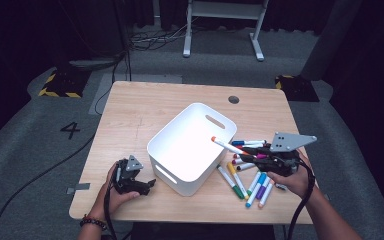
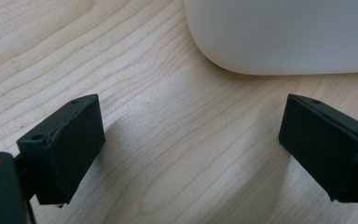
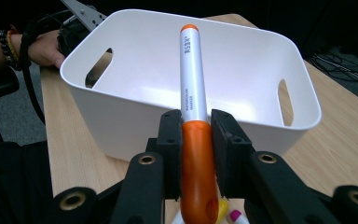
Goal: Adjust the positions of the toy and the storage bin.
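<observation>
Right gripper (image 3: 193, 135) clamps orange marker (image 3: 192, 84) over white bin (image 3: 121, 116); left gripper (image 2: 191, 140) wide, empty.

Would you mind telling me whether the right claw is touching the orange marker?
Touching. The right gripper view shows the right claw with both jaws pressed against the orange marker, which sticks out toward the white bin.

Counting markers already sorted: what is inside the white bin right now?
Nothing shows inside the white bin; its visible floor is bare. The orange marker in the right tongs is held above its rim. The near wall hides a floor strip.
</observation>
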